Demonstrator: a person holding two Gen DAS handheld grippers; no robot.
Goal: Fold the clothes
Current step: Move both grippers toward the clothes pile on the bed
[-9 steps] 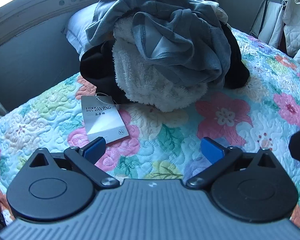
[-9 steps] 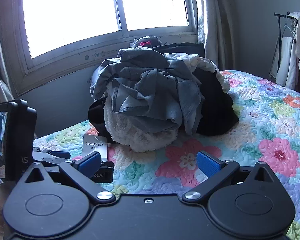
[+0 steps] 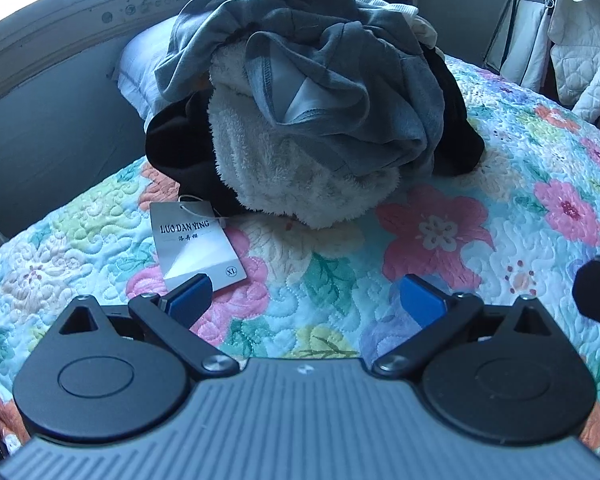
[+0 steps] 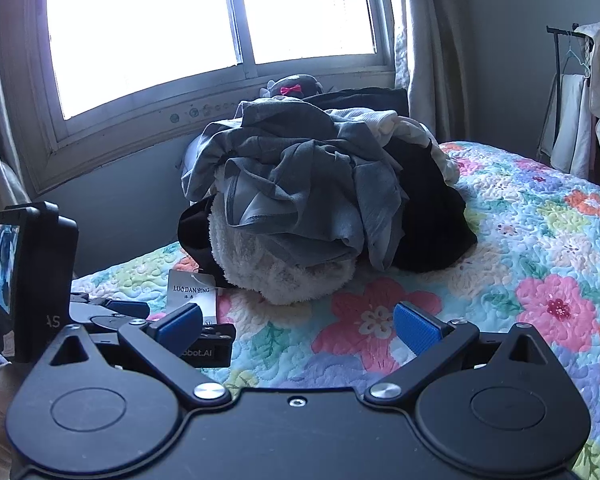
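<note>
A pile of clothes sits on the bed ahead: a grey garment [image 3: 320, 80] on top, a cream fleece one [image 3: 284, 172] under it, a black one [image 3: 180, 148] at the sides. A white size tag [image 3: 196, 244] lies in front of the pile. My left gripper [image 3: 306, 298] is open and empty, low over the quilt, short of the pile. My right gripper [image 4: 298, 328] is open and empty, further back; the grey garment [image 4: 300, 192] and fleece [image 4: 284, 272] lie ahead of it. The left gripper's body [image 4: 32, 280] shows at its left.
A floral quilt [image 3: 480, 208] covers the bed. A white pillow [image 3: 140, 68] lies behind the pile against the wall under the window [image 4: 220, 20]. A clothes rack with white quilted jackets [image 3: 580, 40] stands at the far right.
Both grippers have moved slightly toward the pile; the pile looks a little nearer. Both stay open and the clothes have not moved.
</note>
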